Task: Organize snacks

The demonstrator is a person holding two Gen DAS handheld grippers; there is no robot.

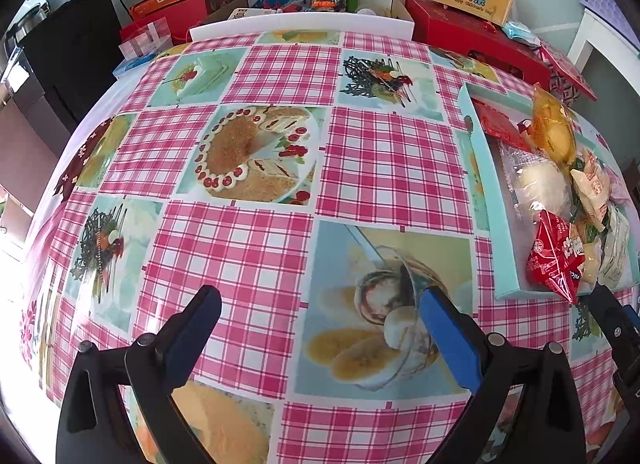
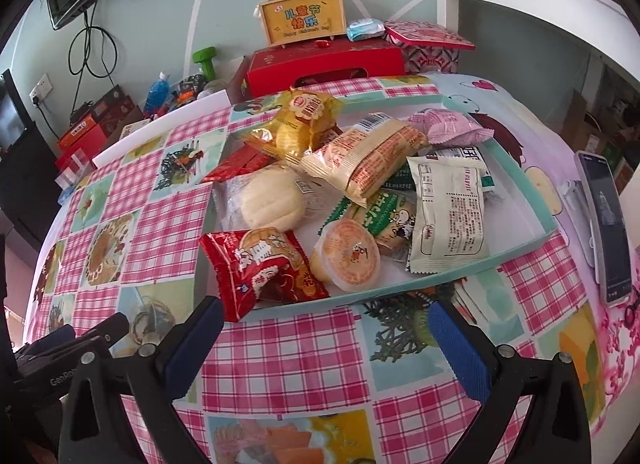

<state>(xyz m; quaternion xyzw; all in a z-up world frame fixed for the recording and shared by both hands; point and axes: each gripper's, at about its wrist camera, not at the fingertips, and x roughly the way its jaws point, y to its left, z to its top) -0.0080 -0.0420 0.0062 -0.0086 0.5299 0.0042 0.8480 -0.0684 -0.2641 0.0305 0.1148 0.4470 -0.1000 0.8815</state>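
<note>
Your left gripper (image 1: 320, 304) hangs over the pink-checked plastic tablecloth printed with dessert photographs (image 1: 280, 111), its blue-padded fingers (image 1: 448, 328) spread wide with nothing between them. Below it lies only bare cloth, over the printed bowl of ice cream and banana slices.

Your right gripper (image 2: 324, 324) is likewise spread wide and carries nothing. It sits just short of the near rim of the shallow pale-teal cardboard tray (image 2: 520, 248), which holds the snacks in a loose heap. At the near left corner, the red crinkled foil packet with a pastry picture (image 2: 260, 268) overhangs the rim towards your left finger. Beside it lies the small round jelly cup with an orange foil lid (image 2: 348, 256). Behind these rests the pale round bun in clear wrap (image 2: 268, 203), and to the right the white sachet covered in small black print (image 2: 448, 215) lies over a green-and-white packet with a cartoon cow (image 2: 384, 215). Further back, the long cream-and-orange wrapped cake (image 2: 368, 155) leans across the pile, the yellow translucent bag of pastry (image 2: 296, 123) sits at the top left, a flat red foil packet (image 2: 240, 163) pokes out beneath it, and a pink wrapper (image 2: 448, 125) lies at the far right.

In the left wrist view the same tray (image 1: 480, 167) is at the right edge, well apart from your left gripper.

A smartphone with a dark screen (image 2: 604, 215) lies on the cloth right of the tray.
</note>
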